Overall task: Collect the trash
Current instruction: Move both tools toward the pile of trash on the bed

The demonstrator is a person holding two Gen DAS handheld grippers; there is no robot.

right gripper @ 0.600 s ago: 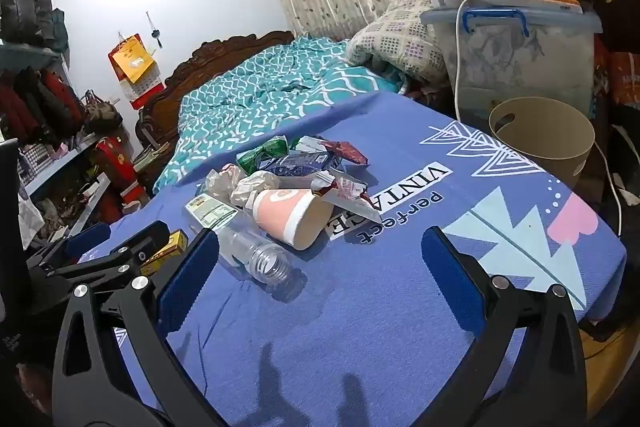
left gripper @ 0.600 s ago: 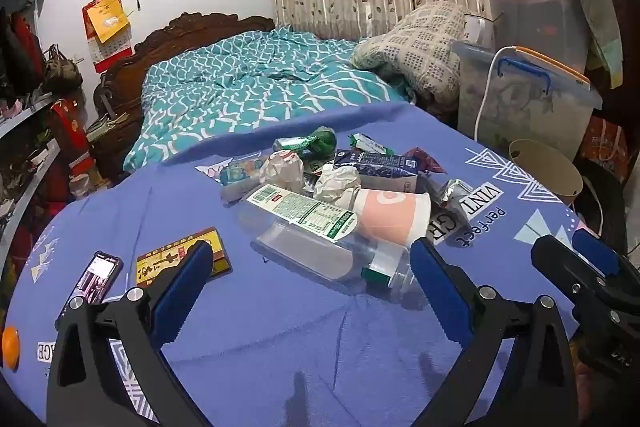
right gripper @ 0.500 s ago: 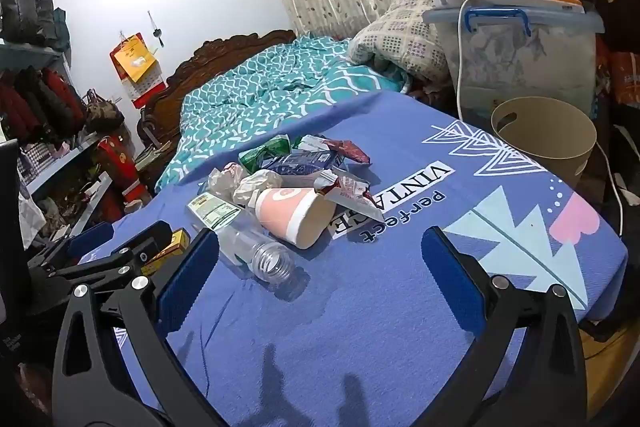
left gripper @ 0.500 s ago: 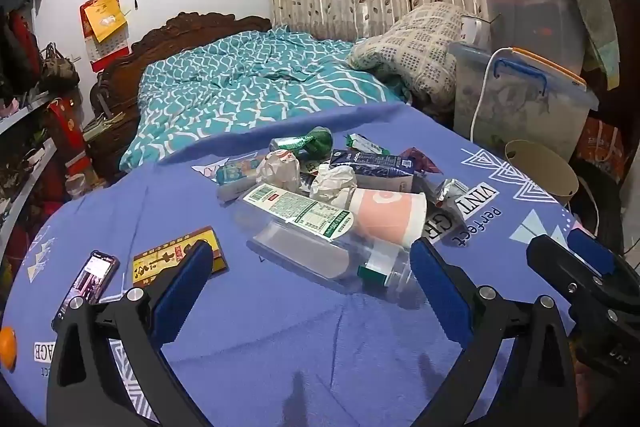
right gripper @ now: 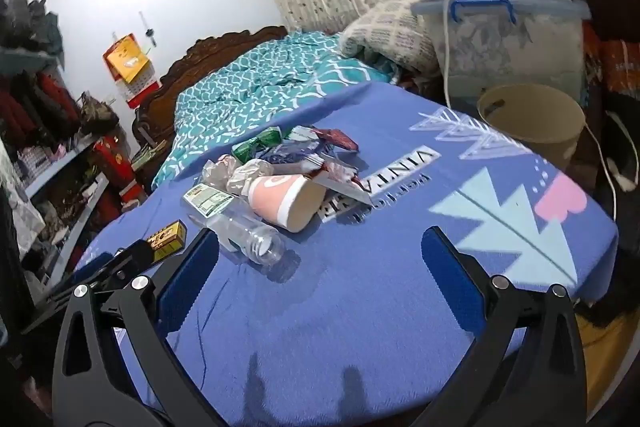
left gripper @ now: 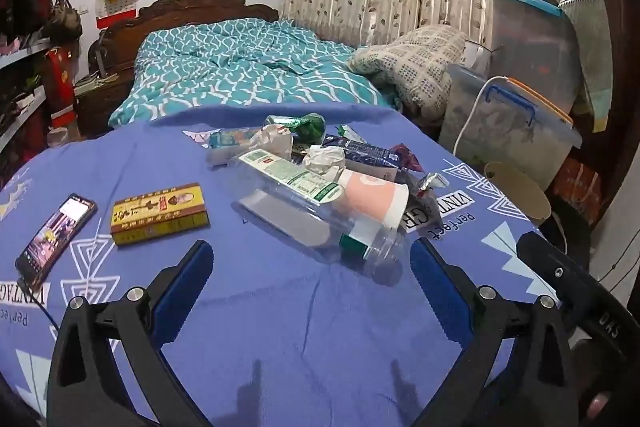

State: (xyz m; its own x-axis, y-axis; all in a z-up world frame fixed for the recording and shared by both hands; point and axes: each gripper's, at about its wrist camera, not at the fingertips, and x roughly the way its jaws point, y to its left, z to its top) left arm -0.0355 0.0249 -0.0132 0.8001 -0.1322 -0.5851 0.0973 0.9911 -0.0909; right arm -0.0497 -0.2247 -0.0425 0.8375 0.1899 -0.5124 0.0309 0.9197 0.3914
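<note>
Fingers (left gripper: 188,275) spread above clear plastic bottle (left gripper: 304,211).

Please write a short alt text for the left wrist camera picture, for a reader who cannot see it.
The open left gripper hovers empty above a blue tablecloth, facing a trash pile: a clear plastic bottle lying on its side, a pink paper cup, crumpled paper and wrappers. A phone and a yellow box lie to the left.

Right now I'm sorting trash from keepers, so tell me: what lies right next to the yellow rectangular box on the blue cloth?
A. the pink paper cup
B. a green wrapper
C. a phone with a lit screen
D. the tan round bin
C: the phone lies just left of the yellow rectangular box, apart from the trash pile.
</note>
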